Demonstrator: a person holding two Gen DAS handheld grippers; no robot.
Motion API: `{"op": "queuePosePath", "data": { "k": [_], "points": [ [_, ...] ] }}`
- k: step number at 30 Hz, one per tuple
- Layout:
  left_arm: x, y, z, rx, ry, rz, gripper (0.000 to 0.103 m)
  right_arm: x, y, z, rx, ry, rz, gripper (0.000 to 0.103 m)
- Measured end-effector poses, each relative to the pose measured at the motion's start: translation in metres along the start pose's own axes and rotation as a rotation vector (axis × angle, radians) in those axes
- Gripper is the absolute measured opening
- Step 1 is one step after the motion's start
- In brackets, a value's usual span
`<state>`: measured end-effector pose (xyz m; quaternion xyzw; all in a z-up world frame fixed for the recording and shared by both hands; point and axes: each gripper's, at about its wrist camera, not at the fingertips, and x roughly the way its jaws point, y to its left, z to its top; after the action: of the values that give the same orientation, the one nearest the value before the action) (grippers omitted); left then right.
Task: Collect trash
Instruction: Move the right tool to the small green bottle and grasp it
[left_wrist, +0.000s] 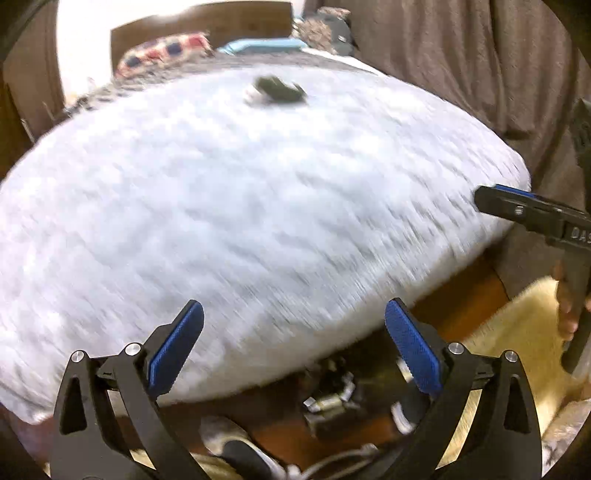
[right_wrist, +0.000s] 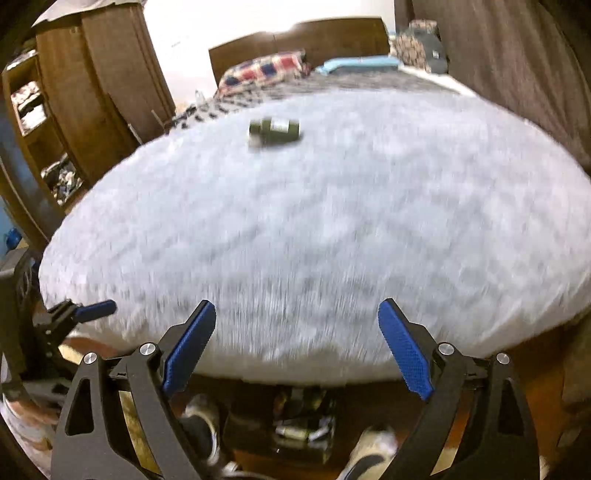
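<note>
Fluffy white fur blanket (left_wrist: 240, 206) fills the left wrist view, a dark green cylindrical can (left_wrist: 279, 90) lying far across it; the left gripper (left_wrist: 293, 325) gapes empty. Right wrist view: the right gripper (right_wrist: 297, 325) likewise spread, nothing held, tilted downward over the bed's near edge.

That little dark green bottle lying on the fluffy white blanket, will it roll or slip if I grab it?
The dark green bottle lies on its side and looks cylindrical, so a nudge could roll it, though the shaggy white blanket would probably damp that. It looks small, so likely light. Its surface seems smooth, perhaps a bit slippery; blur prevents certainty.
</note>
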<state>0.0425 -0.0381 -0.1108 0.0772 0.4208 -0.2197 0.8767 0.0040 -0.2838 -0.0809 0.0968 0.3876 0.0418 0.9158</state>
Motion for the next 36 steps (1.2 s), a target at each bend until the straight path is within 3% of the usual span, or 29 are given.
{"op": "queuePosePath", "data": {
  "k": [7,10,19,30,36],
  "points": [
    [0.008,0.033,0.066,-0.037,-0.029,0.070,0.094,0.019,-0.001,0.062,-0.036,-0.041,-0.006,0.090],
    [0.029,0.045,0.086,-0.054,-0.017,0.108,0.094,0.042,-0.004,0.082,-0.044,-0.016,0.029,0.090],
    [0.078,0.073,0.142,-0.097,0.017,0.113,0.094,0.129,0.009,0.135,-0.130,0.036,0.000,0.090],
    [0.114,0.094,0.168,-0.114,0.040,0.100,0.094,0.207,0.038,0.177,-0.264,0.081,-0.015,0.084],
    [0.128,0.100,0.178,-0.113,0.047,0.084,0.094,0.236,0.050,0.193,-0.315,0.118,0.023,0.084]
  ]
}}
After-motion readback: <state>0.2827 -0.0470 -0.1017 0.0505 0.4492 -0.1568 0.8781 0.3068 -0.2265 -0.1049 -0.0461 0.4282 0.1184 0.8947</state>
